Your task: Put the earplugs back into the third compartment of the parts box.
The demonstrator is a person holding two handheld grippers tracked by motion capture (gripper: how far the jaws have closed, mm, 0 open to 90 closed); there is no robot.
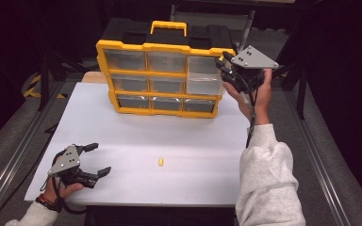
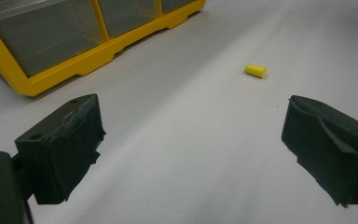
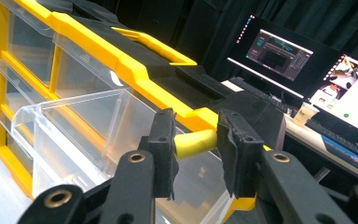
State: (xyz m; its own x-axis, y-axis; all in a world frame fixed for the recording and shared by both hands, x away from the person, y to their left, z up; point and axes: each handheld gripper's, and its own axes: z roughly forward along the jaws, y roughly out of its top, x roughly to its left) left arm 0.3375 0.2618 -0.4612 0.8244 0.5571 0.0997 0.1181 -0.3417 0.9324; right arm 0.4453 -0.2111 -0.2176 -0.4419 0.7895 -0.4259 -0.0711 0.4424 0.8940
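A yellow organiser (image 1: 162, 47) with clear drawers stands at the back of the white table top (image 1: 122, 122). Its top right drawer (image 1: 203, 80) is pulled out. My right gripper (image 1: 222, 65) hovers at that drawer's upper right corner, shut on a small yellow foam cylinder (image 3: 195, 142), which sits crosswise between the jaws of the right gripper (image 3: 196, 127) above the open drawer (image 3: 98, 135). A second yellow cylinder (image 1: 160, 161) lies loose on the table. My left gripper (image 1: 100, 158) rests open near the front left corner, and the loose cylinder (image 2: 255, 70) lies ahead of its jaws, toward the right one.
The organiser's other drawers (image 1: 127, 59) are pushed in. Metal rails (image 1: 9, 165) run along both sides of the table. Beyond the organiser, the right gripper view shows lit monitors (image 3: 279, 51) and a keyboard on a desk.
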